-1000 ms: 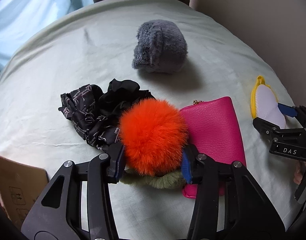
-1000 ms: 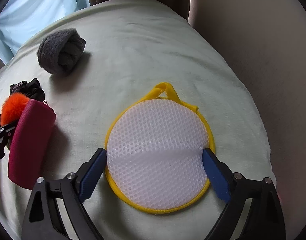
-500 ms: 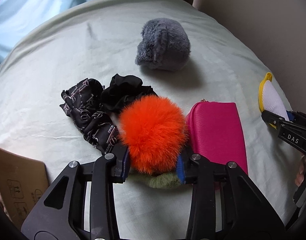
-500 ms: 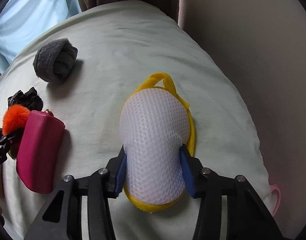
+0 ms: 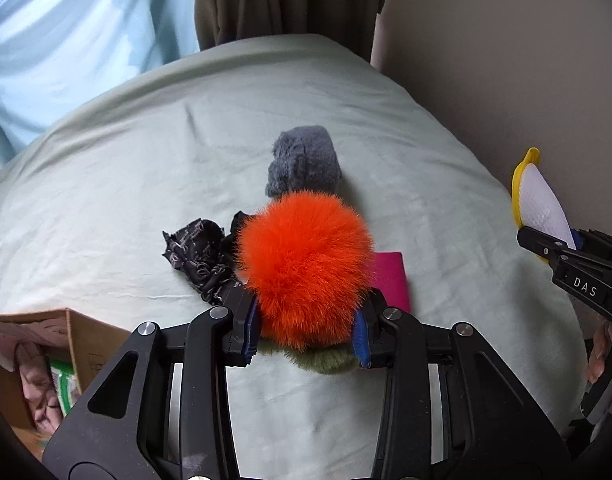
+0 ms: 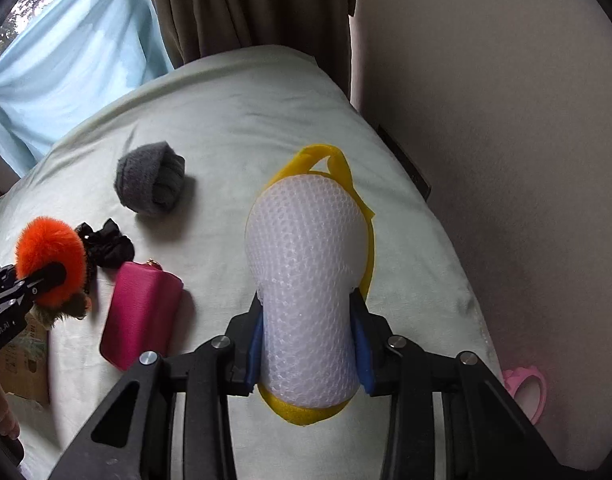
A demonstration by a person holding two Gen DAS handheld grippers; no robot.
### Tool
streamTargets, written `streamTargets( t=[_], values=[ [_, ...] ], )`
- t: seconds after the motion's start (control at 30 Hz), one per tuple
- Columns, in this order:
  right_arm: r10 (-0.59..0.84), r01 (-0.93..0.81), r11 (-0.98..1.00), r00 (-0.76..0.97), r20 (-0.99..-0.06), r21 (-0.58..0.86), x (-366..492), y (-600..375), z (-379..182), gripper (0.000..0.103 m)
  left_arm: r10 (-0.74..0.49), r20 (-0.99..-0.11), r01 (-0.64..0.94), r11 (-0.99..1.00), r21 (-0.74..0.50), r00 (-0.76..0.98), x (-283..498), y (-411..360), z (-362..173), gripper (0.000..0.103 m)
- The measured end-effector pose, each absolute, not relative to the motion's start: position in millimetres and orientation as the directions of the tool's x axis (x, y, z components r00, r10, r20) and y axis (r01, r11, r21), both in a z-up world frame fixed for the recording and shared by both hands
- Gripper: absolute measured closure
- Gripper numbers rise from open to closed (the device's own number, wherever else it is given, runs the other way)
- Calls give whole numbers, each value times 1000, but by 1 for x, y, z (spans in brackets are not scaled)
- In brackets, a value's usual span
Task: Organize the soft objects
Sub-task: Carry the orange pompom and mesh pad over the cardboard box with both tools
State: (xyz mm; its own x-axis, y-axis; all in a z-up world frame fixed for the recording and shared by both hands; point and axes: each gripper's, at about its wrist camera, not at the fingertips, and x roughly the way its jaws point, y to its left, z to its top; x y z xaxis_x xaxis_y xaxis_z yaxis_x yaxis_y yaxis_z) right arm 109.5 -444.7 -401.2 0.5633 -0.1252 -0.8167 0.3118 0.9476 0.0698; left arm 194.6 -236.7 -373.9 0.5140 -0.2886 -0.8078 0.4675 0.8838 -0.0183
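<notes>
A bed covered in pale green sheeting is seen across both views, with a cardboard box at its near left edge. The right tool is closed on a white mesh pouch with yellow trim, which is squeezed narrow between the blue pads and held above the right part of the bed; in the left wrist view the same pouch is seen raised at the far right. The left tool is clamped on an orange pompom, with an olive-green fuzzy piece hanging just beneath it, both lifted clear of the sheet. A pink pouch is left lying on the bed between the two tools. A grey rolled sock is set farther back, well apart from both tools. A black patterned scrunchie and a plain black one are lying just beside the pink pouch, below the left tool.
</notes>
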Motion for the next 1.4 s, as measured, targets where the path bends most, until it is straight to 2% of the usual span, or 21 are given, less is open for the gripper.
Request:
streamTargets(
  t=[0.37,0.77,1.07,1.4],
  values=[
    [-116,235,971,644,-756,51,81,-409,-289,69,-311,-758,404,912,-68,574,159,-195,-255,70],
    [-30,105,992,729,-684,68,64,-308,-188,69,-297,-695,301,946,-120,655,136,-78,-167,70],
    [54,4,997,727,-685,83,76,-185,-171,69,-256,-708,230,964,-135,658,144,36,-153,70],
    [143,-53,989,623,-769,141,116,-63,-210,69,-191,-781,177,979,-105,594,173,156,-196,70]
  ],
)
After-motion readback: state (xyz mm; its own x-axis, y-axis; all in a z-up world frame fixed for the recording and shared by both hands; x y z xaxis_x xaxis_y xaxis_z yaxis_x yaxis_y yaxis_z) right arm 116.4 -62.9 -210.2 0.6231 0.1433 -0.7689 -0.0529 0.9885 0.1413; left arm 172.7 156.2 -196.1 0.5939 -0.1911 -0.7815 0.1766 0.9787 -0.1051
